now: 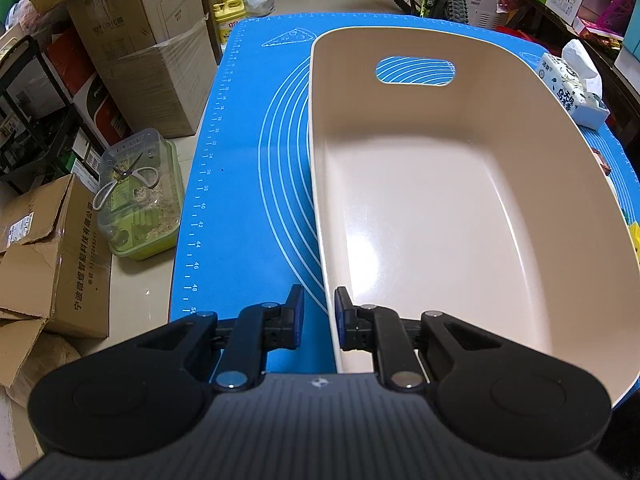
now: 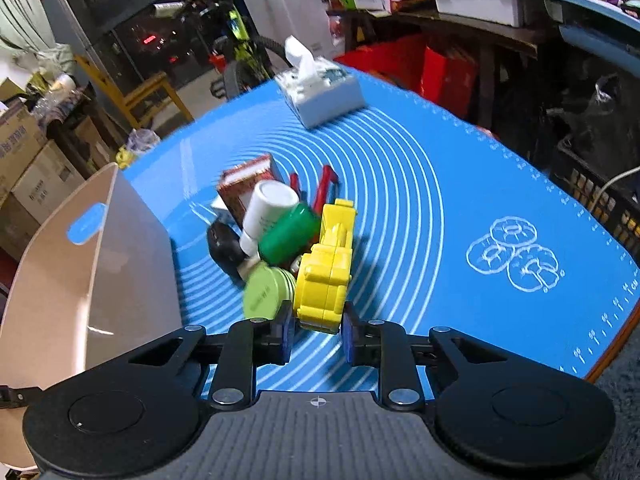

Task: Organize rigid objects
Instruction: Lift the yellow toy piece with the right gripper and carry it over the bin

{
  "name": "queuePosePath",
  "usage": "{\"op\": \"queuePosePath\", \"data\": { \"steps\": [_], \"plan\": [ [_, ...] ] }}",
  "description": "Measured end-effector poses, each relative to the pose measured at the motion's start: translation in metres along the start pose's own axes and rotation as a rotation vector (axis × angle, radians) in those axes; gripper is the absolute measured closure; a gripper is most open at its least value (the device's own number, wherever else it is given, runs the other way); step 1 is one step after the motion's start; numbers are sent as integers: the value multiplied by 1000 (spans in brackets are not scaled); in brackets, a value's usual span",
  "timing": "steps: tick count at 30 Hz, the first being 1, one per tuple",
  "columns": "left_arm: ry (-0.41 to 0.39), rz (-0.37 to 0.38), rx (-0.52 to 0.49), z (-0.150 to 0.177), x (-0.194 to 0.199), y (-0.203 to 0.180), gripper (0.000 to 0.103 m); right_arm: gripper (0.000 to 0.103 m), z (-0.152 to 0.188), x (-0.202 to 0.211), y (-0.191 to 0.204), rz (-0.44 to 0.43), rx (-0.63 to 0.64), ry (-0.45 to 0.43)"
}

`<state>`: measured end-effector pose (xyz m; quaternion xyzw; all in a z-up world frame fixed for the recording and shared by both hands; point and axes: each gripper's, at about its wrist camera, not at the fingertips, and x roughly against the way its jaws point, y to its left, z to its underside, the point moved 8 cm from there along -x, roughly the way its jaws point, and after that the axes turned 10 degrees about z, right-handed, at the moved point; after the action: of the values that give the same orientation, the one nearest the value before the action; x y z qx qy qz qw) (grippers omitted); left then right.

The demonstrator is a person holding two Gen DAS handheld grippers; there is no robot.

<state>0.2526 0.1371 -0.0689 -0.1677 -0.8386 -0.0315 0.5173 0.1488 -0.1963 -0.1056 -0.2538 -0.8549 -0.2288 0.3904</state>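
Note:
A pile of small objects lies on the blue mat [image 2: 420,200]: a yellow toy vehicle [image 2: 326,272], a green cylinder [image 2: 290,236], a white bottle [image 2: 268,210], a light green round tin [image 2: 262,294], a black lump [image 2: 224,246], a brown-red box [image 2: 246,188] and a red piece [image 2: 326,184]. My right gripper [image 2: 318,326] is shut on the near end of the yellow toy. The beige bin [image 1: 440,200] is empty and stands left of the pile [image 2: 100,272]. My left gripper [image 1: 319,308] hovers over the bin's near left wall, jaws slightly apart, blue mat showing between them.
A tissue pack [image 2: 320,92] sits at the mat's far side, also seen past the bin [image 1: 572,88]. Left of the table stand cardboard boxes [image 1: 152,60] and a clear container with scissors on it [image 1: 136,192]. Crates and shelves crowd the right side.

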Motion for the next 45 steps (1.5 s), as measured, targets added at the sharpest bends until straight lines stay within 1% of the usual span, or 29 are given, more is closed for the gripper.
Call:
{"op": "queuePosePath", "data": {
  "steps": [7, 11, 13, 17, 21, 24, 25, 26, 27, 32, 34, 35, 36, 38, 41, 45],
  "plan": [
    [-1, 0, -2, 0, 1, 1, 84, 71, -3, -1, -5, -14, -30, -20],
    [-1, -2, -4, 0, 1, 1, 84, 71, -7, 3, -2, -21, -25, -56],
    [-1, -1, -4, 0, 1, 1, 84, 71, -6, -1, 0, -7, -7, -36],
    [-1, -1, -4, 0, 1, 1, 84, 70, 5, -21, -5, 10, -10, 42],
    [-1, -2, -4, 0, 1, 1, 84, 70, 13, -30, -5, 47, 59, 48],
    [-1, -6, -7, 0, 1, 1, 84, 69, 14, -35, -4, 61, 85, 51],
    [-1, -8, -8, 0, 0, 0, 84, 66, 13, -36, -4, 68, 89, 49],
    [-1, -7, -7, 0, 1, 1, 84, 56, 12, -37, -5, 75, 92, 47],
    [-1, -7, -6, 0, 0, 0, 84, 51, 11, -37, -4, 78, 96, 43],
    [-1, -10, -9, 0, 1, 0, 84, 48, 5, -39, -2, 93, 131, 8],
    [-1, -9, -10, 0, 1, 1, 84, 48, 3, -41, -2, 91, 142, 0],
    [-1, -9, -8, -1, 1, 1, 84, 58, 3, -42, -1, 83, 148, 0],
    [-1, -8, -8, 0, 1, 0, 84, 65, 3, -43, 0, 70, 149, -1],
    [-1, -8, -8, -1, 1, 0, 84, 67, 3, -44, -2, 84, 143, -5],
    [-1, -8, -8, -1, 1, 0, 84, 69, 2, -41, -6, 74, 111, -5],
    [0, -6, -5, -1, 1, 0, 84, 69, -2, -30, -10, 58, 72, -30]
  ]
}}
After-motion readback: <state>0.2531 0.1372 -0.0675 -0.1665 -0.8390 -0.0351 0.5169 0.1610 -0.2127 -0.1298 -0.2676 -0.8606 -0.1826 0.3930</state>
